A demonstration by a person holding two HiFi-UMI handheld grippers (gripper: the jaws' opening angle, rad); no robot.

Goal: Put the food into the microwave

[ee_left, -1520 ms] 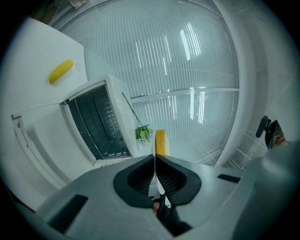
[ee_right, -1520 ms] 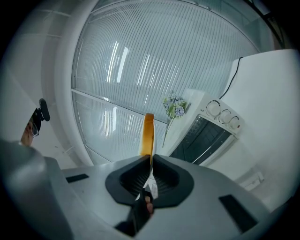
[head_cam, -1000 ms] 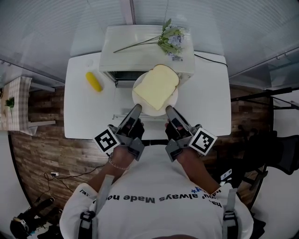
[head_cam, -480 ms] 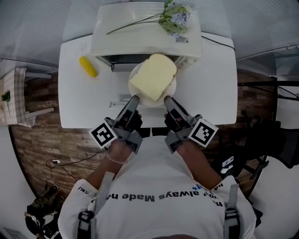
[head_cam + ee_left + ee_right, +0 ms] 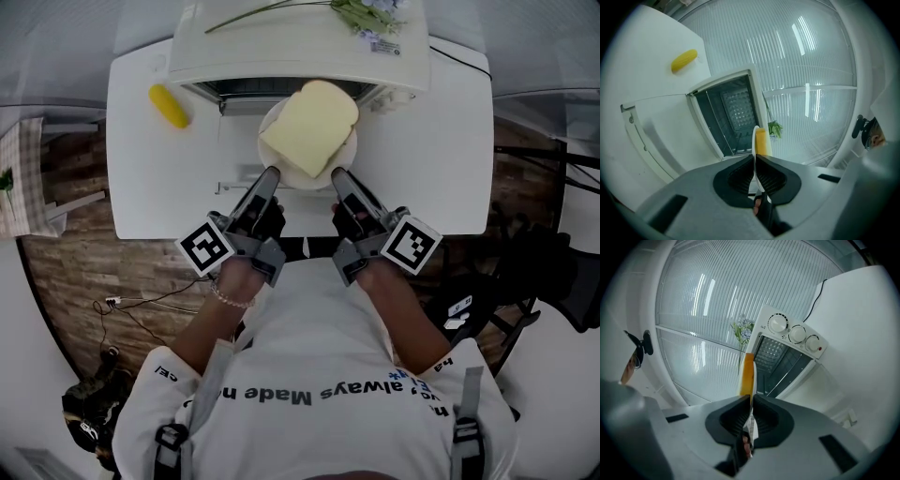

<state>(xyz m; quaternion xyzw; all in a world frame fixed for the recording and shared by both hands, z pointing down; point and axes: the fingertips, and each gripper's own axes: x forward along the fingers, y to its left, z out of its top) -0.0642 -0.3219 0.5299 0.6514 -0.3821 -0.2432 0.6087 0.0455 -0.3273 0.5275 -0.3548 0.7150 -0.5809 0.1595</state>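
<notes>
Got my left tool [image 5: 272,173] and right tool [image 5: 337,173] both clamped on the near rim of the round white plate [image 5: 302,182] carrying the pale yellow bread slice [image 5: 311,127], right at the open white microwave [image 5: 300,52], so I'd move the 2 together, level, straight in.

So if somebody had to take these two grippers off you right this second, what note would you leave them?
Left gripper: shut on the near rim of the plate.
Right gripper: shut on the same rim, further right.
The bread lies on the plate, right in front of the microwave, whose door is open.
The corn lies on the table to the left; flowers lie on the microwave.
Done: door open, plate brought to the opening.
Left: slide the plate inside, let go, probably shut the door.
</notes>
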